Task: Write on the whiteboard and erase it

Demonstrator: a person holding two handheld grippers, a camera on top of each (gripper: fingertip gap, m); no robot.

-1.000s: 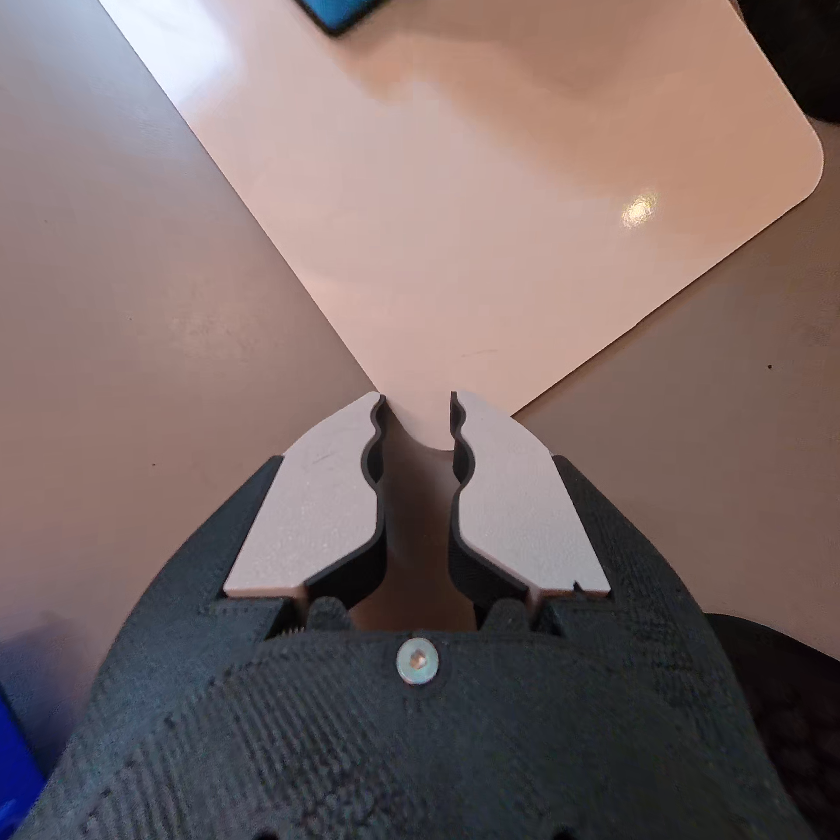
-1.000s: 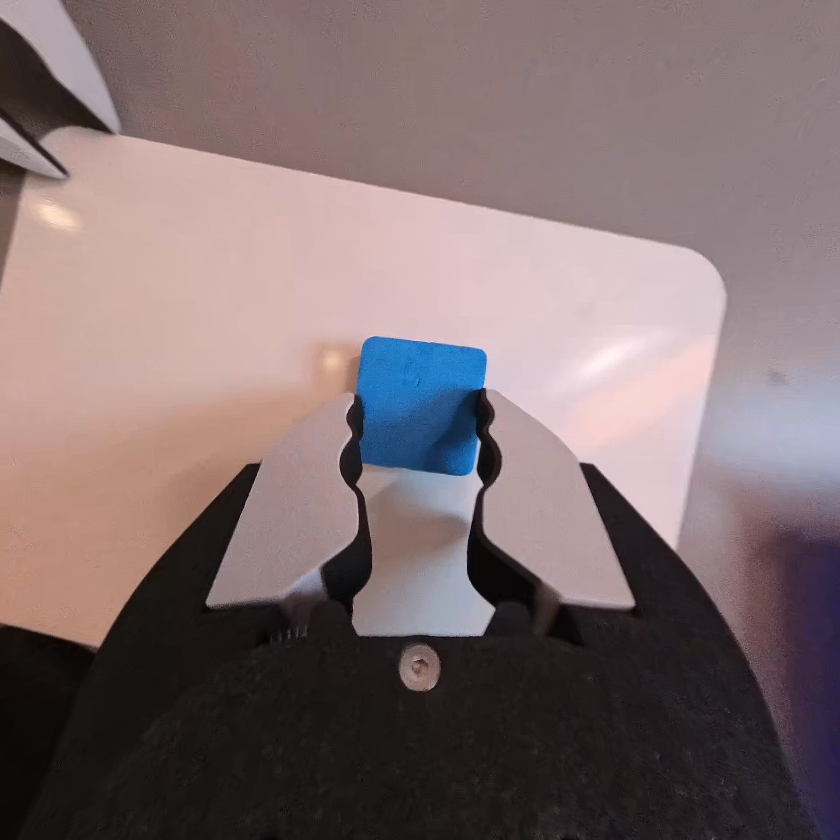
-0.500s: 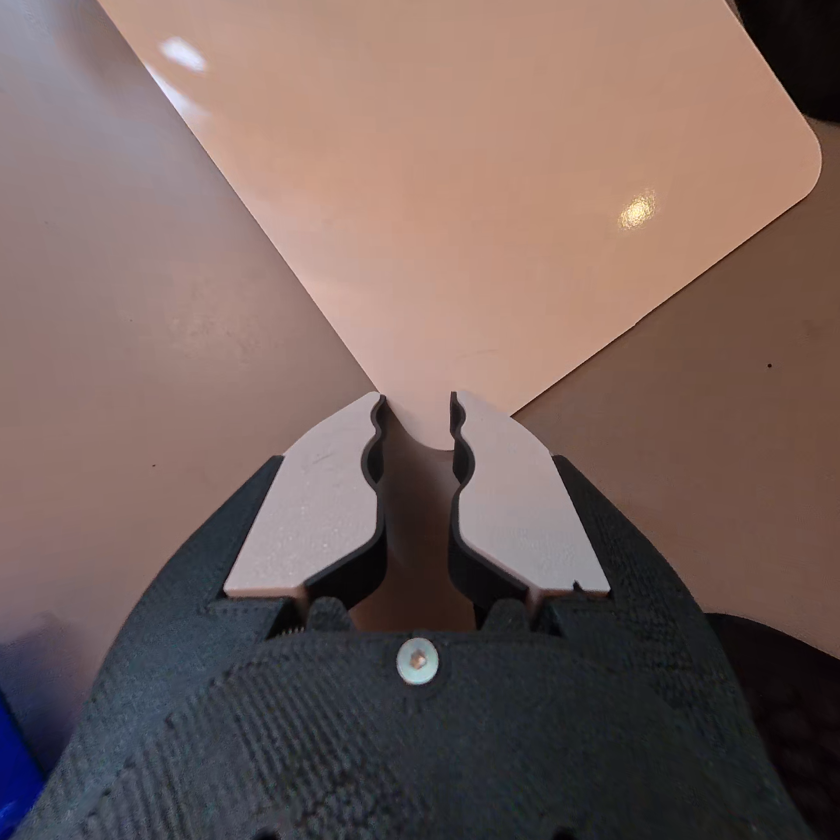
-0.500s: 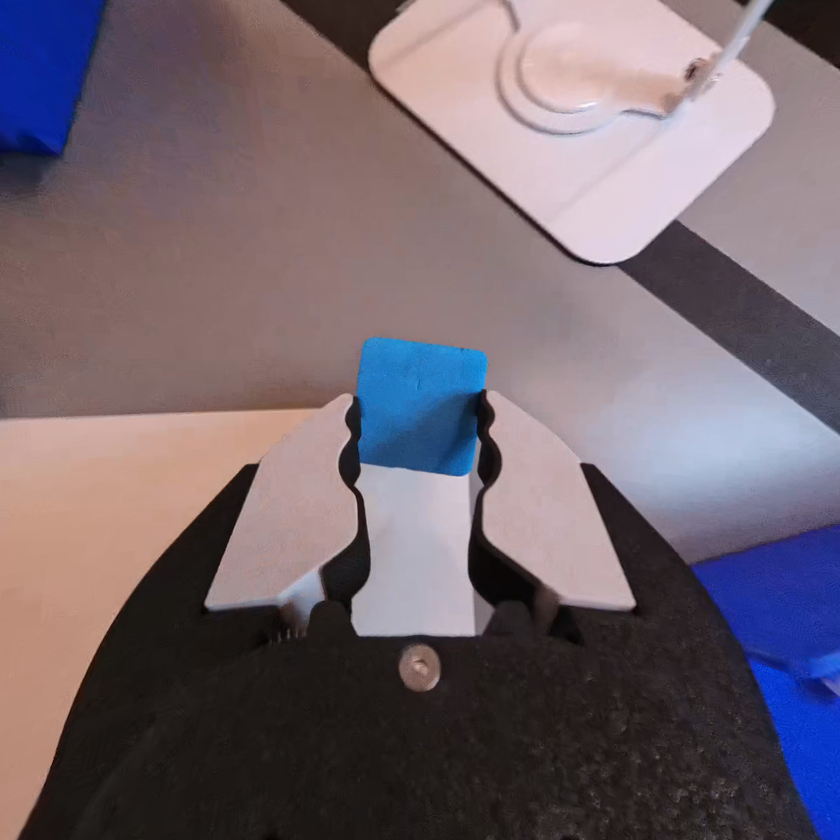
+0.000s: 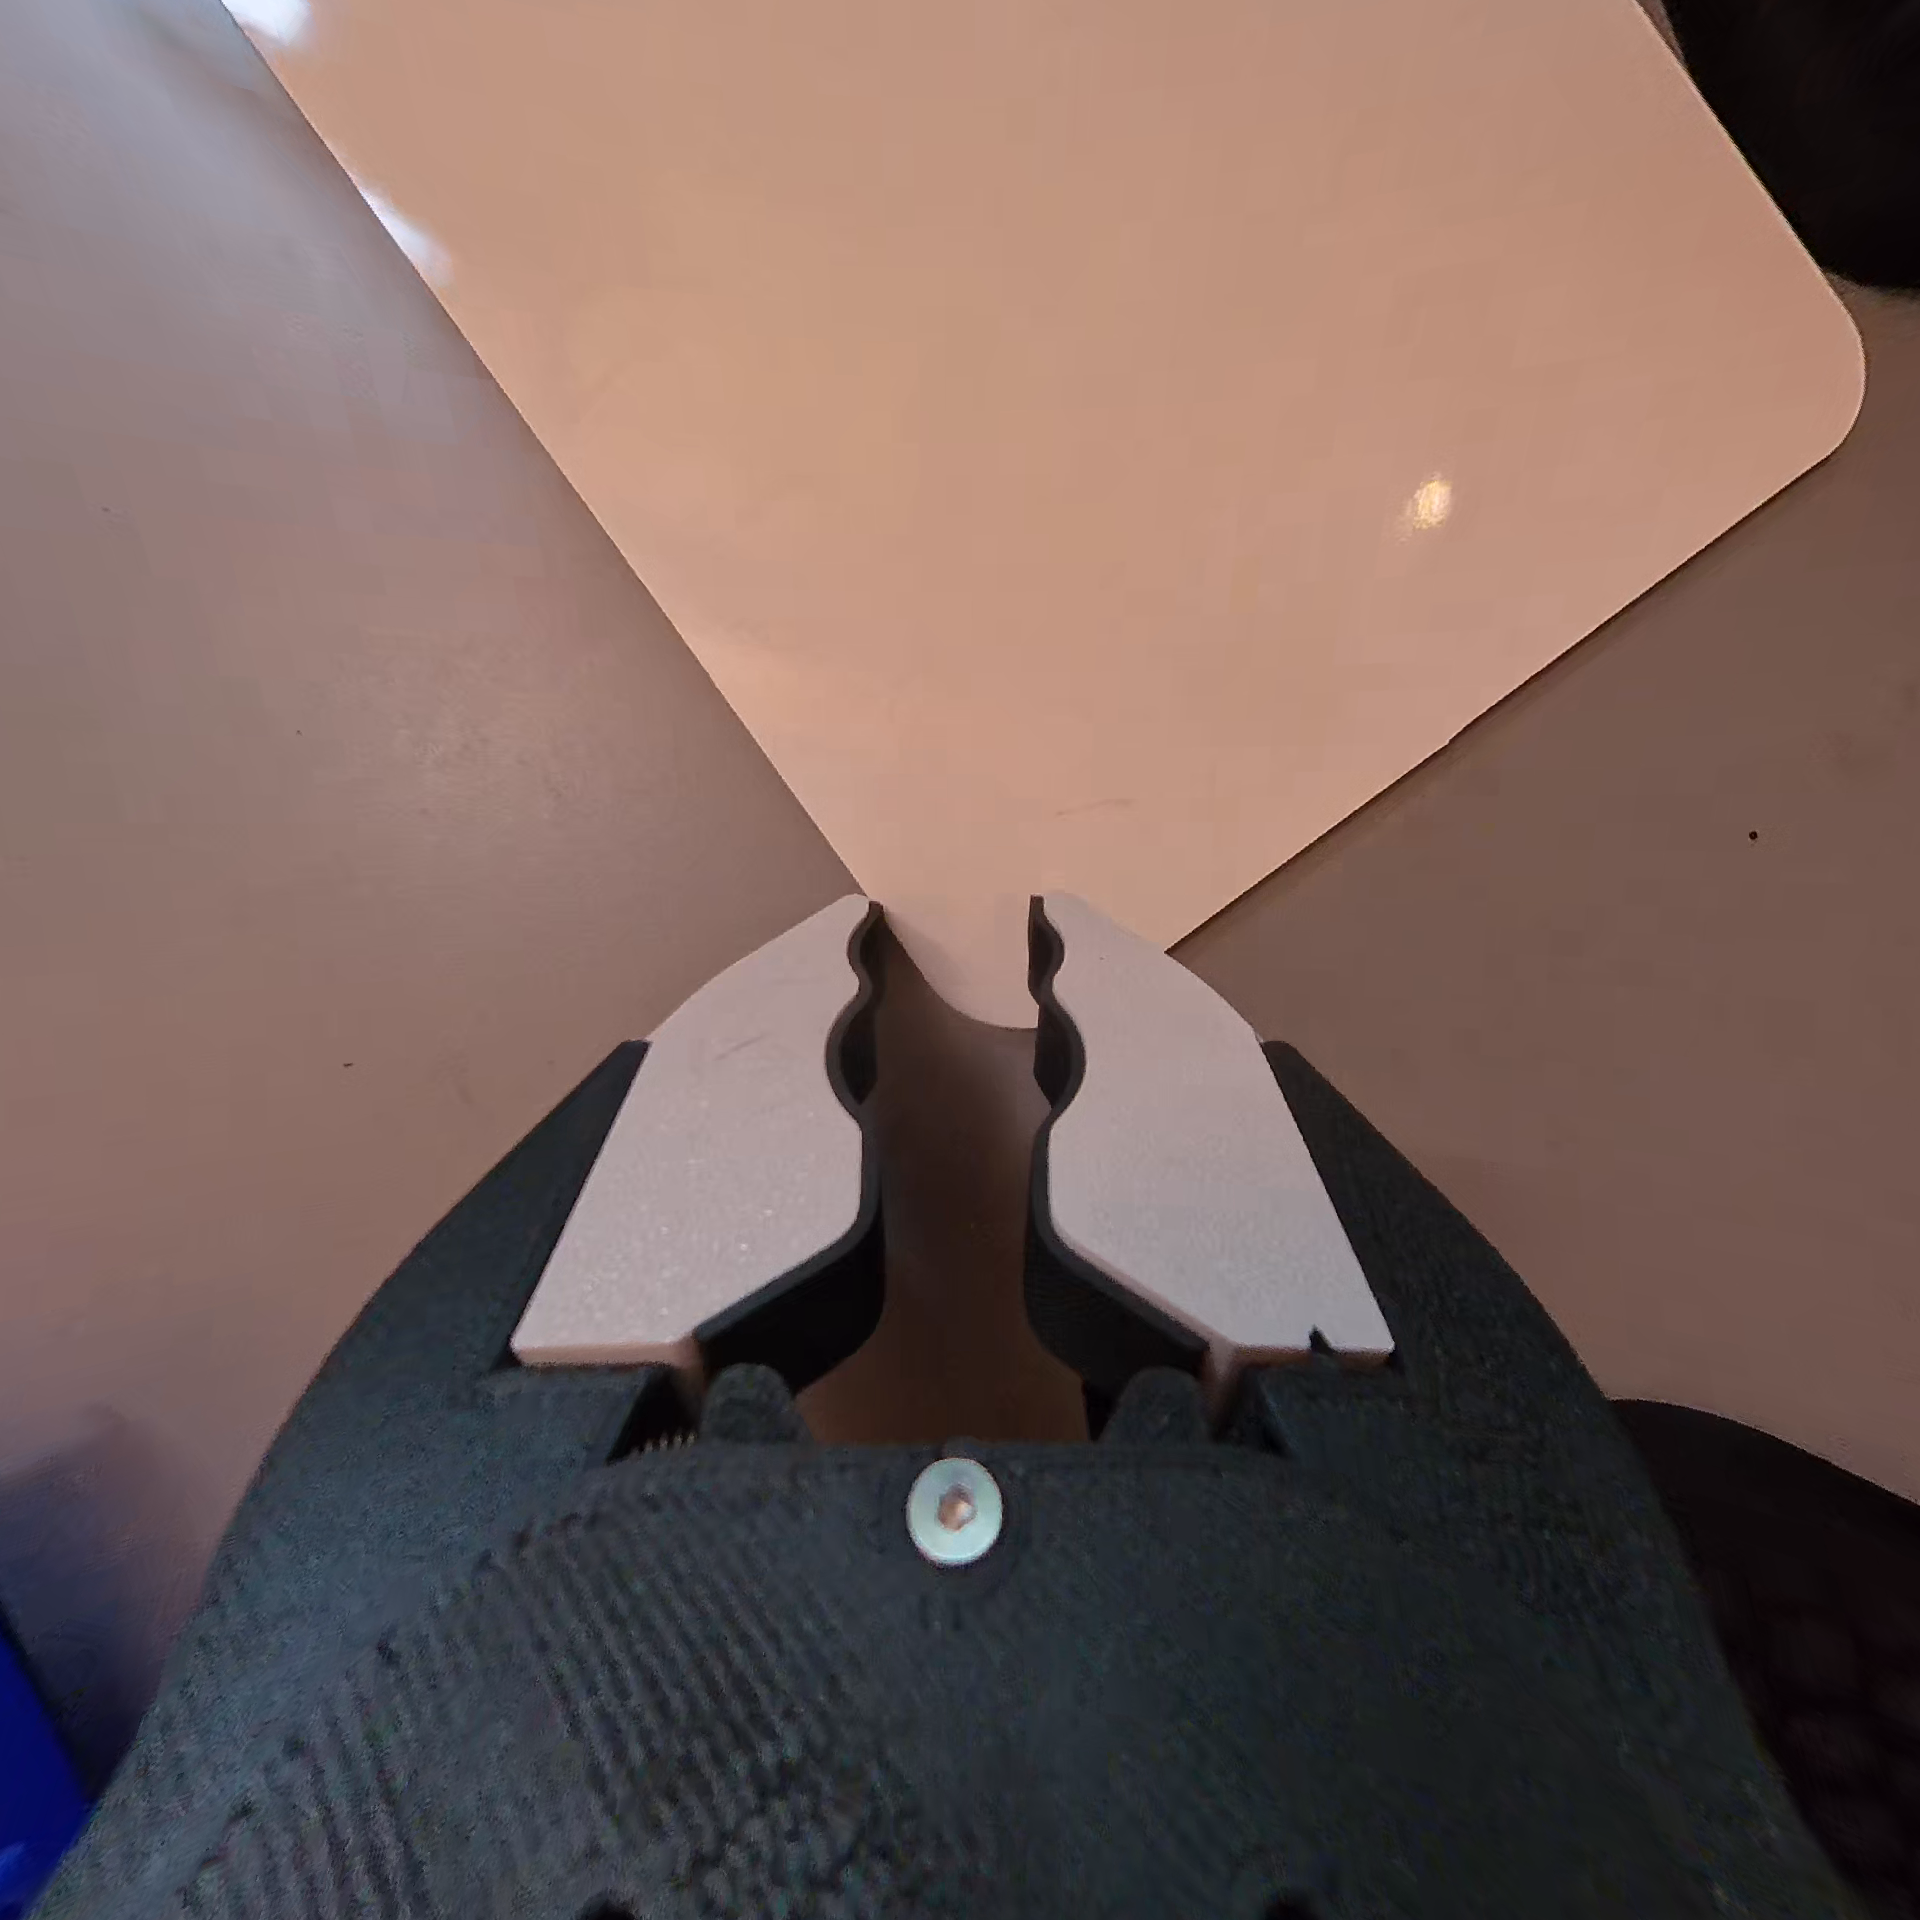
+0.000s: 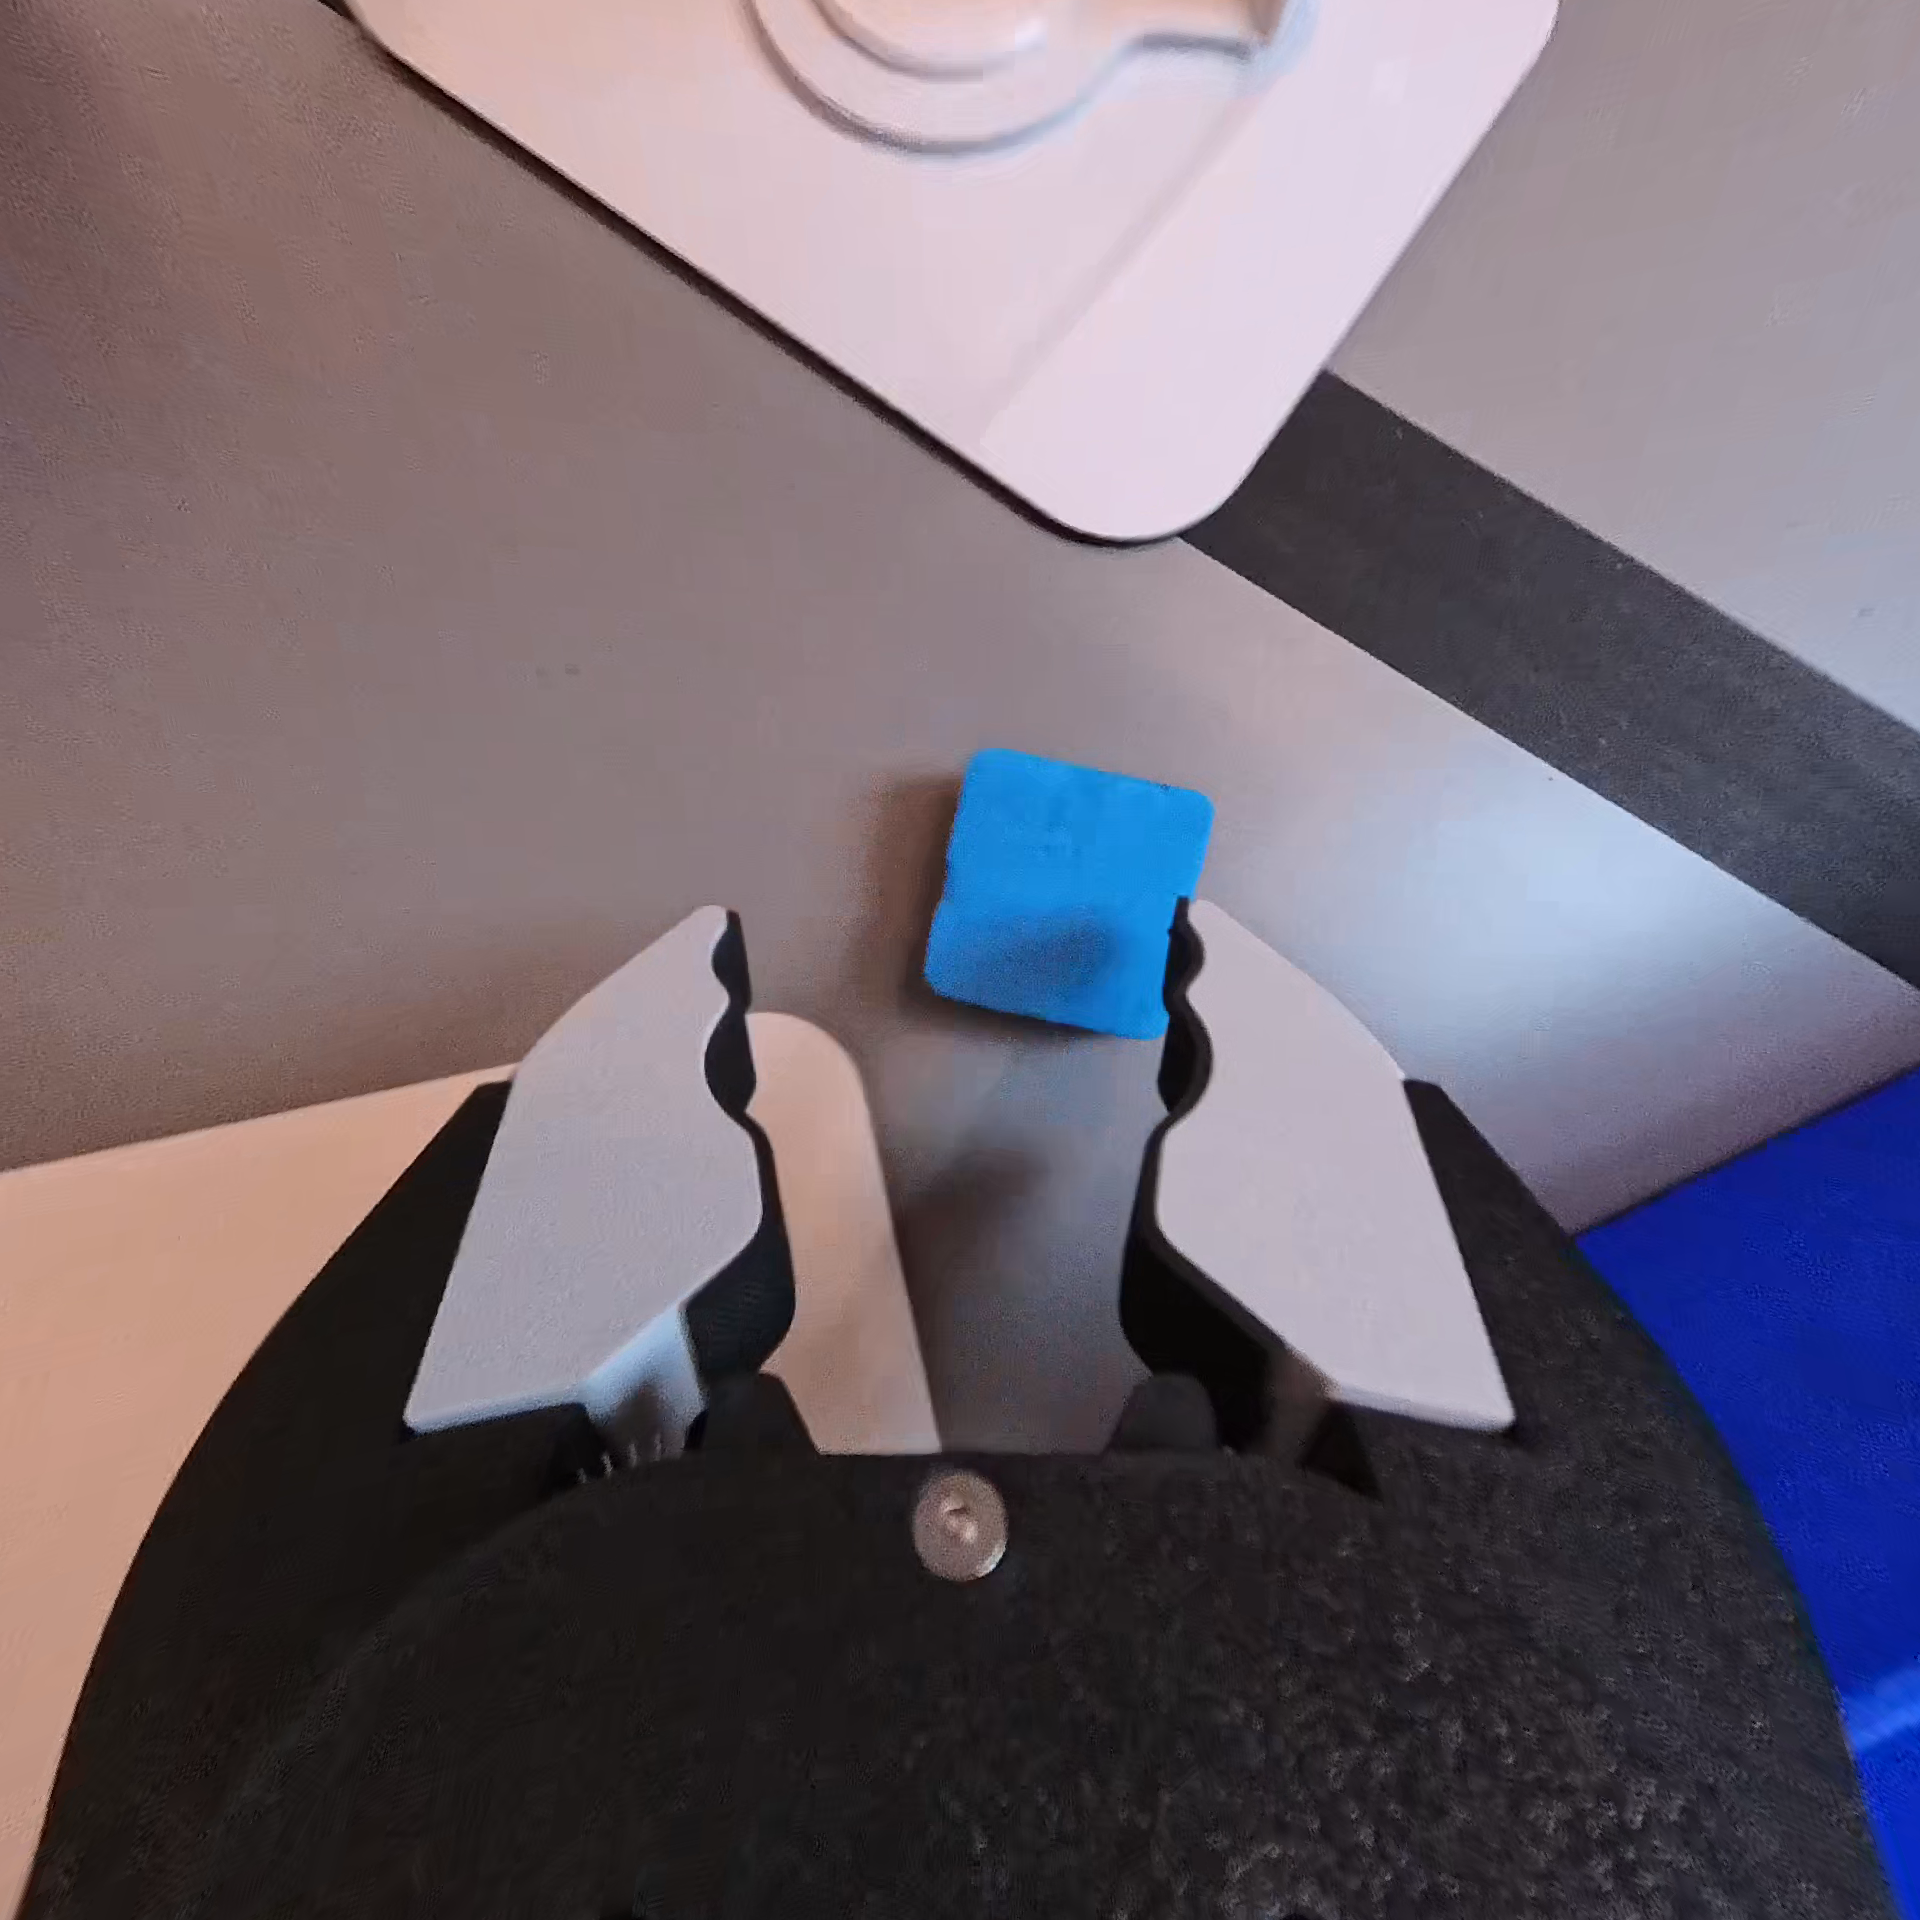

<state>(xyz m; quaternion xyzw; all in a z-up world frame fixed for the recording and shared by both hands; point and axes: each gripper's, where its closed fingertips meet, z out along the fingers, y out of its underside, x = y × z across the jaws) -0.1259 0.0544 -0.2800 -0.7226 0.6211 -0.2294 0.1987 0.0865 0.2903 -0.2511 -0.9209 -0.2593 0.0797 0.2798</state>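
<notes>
The blank whiteboard (image 5: 1039,416) lies flat on the grey-brown table, and its near rounded corner sits between and below my left gripper's fingertips. My left gripper (image 5: 951,909) is partly open with nothing between its pads. In the right wrist view, a small blue square eraser (image 6: 1065,894) lies on the table just past the whiteboard's corner (image 6: 208,1247). My right gripper (image 6: 956,914) is wide open around it. The eraser lies close against the right fingertip (image 6: 1247,987), well clear of the left one.
A white flat stand base (image 6: 935,208) with a round raised part lies beyond the eraser. A dark strip (image 6: 1558,644) crosses the table at the right. A bright blue object (image 6: 1766,1351) is at the right edge, and another blue thing (image 5: 21,1745) shows at the left wrist view's lower left.
My right gripper carried the blue eraser off the whiteboard to the table beside it, then opened and let it go. The left gripper has stayed on the board's corner.
</notes>
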